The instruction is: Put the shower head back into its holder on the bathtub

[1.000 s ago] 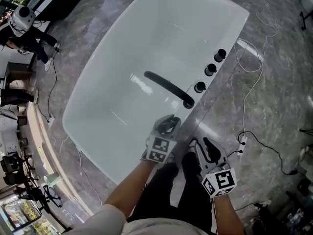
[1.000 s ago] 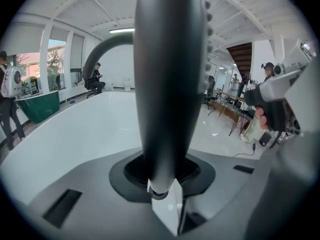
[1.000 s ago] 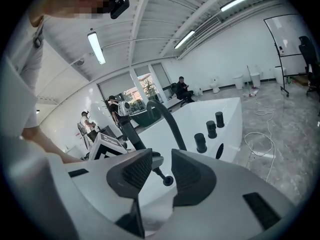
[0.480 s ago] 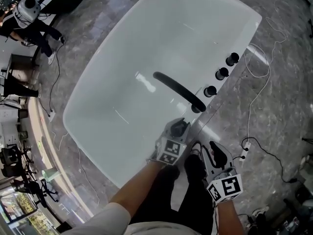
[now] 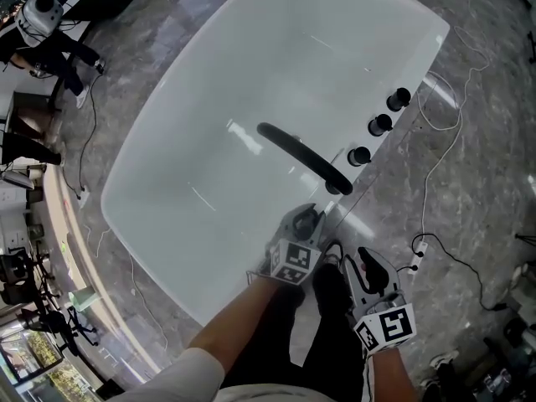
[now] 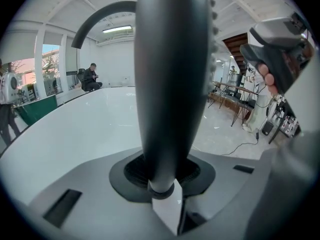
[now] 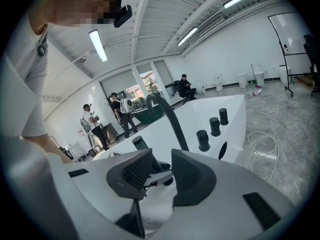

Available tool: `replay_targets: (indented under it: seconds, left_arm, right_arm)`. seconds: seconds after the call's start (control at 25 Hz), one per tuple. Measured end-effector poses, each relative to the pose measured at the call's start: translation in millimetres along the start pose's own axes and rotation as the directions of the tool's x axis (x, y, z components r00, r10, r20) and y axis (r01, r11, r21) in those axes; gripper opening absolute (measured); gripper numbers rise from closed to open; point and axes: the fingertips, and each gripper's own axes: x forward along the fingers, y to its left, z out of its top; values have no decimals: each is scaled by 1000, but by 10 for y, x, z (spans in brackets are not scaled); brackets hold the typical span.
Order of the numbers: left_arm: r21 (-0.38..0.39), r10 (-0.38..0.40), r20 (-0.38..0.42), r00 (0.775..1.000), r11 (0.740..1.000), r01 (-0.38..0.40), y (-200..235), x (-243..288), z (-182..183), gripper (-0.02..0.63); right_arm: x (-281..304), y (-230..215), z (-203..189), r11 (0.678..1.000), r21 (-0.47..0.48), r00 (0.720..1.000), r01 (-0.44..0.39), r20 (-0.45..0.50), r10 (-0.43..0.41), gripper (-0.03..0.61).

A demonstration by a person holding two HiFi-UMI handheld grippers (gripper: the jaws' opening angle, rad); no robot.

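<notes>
The black, rod-shaped shower head [image 6: 170,84] stands upright between the jaws of my left gripper [image 6: 161,171], which is shut on it. In the head view the left gripper [image 5: 305,219] is over the near right rim of the white bathtub [image 5: 167,241], just in front of the base of the black arched spout [image 5: 297,153]. The shower head's top [image 7: 140,143] shows beyond my right gripper [image 7: 160,171], whose jaws stand apart with nothing between them. The right gripper [image 5: 348,255] hangs just right of the left one, outside the tub. The holder itself is hidden.
Three black knobs [image 5: 379,125] stand in a row on the tub's rim beyond the spout. White cables and a power strip [image 5: 416,243] lie on the marble floor at the right. People [image 7: 122,111] stand and sit far behind the tub.
My left gripper has sunk a little toward the tub's rim with the shower head in it. The right gripper has kept its place.
</notes>
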Motion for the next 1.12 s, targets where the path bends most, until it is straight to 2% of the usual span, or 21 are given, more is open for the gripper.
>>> replay_targets:
  seconds: [0.24, 0.52, 0.84, 1.12]
  left_arm:
    - [-11, 6, -27, 1000, 1000, -6, 34, 58, -124, 100]
    - [32, -33, -32, 999, 999, 34, -70, 88, -108, 106]
    - [27, -39, -21, 999, 999, 39, -97, 29, -57, 166]
    - [-18, -9, -27, 1000, 1000, 9, 15, -318, -75, 206]
  right_arm:
    - [-17, 28, 17, 1000, 11, 1000, -12, -2, 12, 126]
    - [-39, 32, -34, 1000, 14, 999, -22, -28, 22, 126]
    - [-41, 115, -48, 999, 14, 998, -39, -46, 40, 126]
    - [-57, 143, 29, 997, 63, 998, -46, -27, 48, 126]
